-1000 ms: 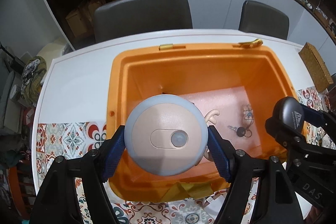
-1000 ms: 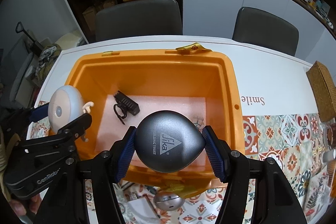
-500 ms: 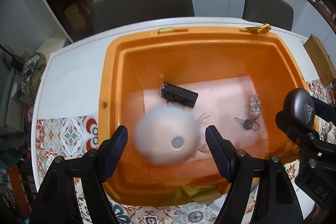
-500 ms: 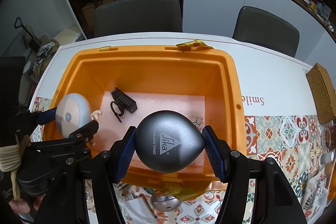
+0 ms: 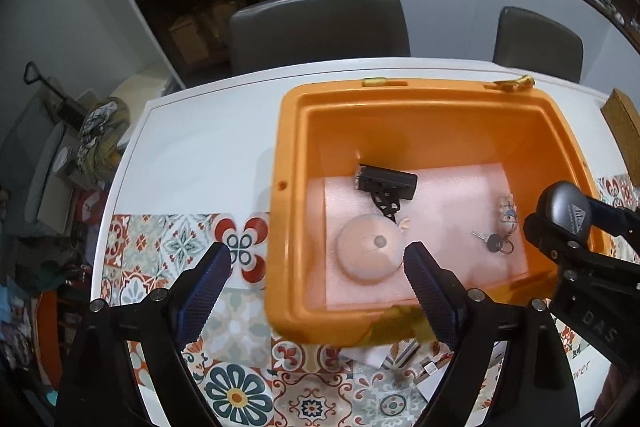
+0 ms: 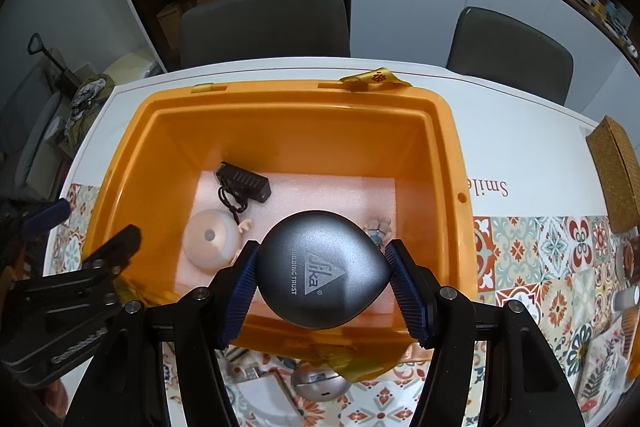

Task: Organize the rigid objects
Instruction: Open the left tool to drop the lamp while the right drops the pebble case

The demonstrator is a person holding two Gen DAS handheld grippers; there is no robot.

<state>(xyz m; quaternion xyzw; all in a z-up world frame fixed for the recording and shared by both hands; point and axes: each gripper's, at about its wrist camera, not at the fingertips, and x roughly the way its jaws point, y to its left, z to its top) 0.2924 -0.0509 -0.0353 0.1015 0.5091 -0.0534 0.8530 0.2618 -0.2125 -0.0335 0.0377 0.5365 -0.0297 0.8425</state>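
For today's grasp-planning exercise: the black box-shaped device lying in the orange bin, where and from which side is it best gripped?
Probably across the two long sides of the black device, coming from above. It lies flat on the pink foam, its body is narrow that way, and the looped cord trails toward the round device.

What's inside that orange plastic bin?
In the orange plastic bin: a pink foam liner, a black boxy gadget, a round pinkish device and keys. The foam hides the bin's floor.
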